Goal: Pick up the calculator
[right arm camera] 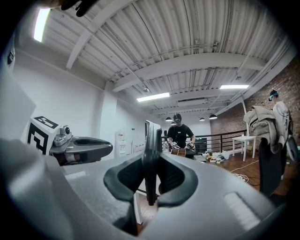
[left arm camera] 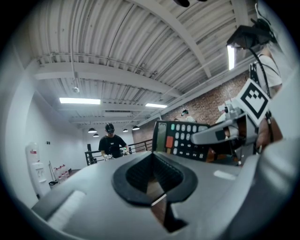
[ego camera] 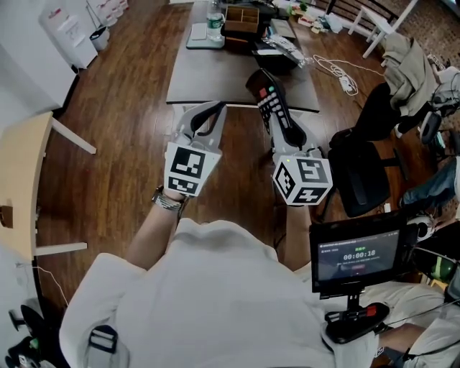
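The calculator (ego camera: 271, 100) is dark with a red key and rows of pale buttons. It is held up off the table, above the wooden floor, with my right gripper (ego camera: 282, 123) shut on its near end. In the right gripper view the calculator (right arm camera: 151, 140) stands edge-on, clamped between the black pads (right arm camera: 174, 178). My left gripper (ego camera: 204, 115) hangs beside it at the left, shut and with nothing in it. The left gripper view shows the calculator's key face (left arm camera: 180, 139) to the right, apart from the left gripper (left arm camera: 154, 180).
A dark grey table (ego camera: 215, 79) stands ahead, with a water bottle (ego camera: 214, 21), a box and small items at its far end. A black office chair (ego camera: 363, 169) is at the right, a screen on a stand (ego camera: 356, 255) near right, a wooden tabletop (ego camera: 21, 165) at left.
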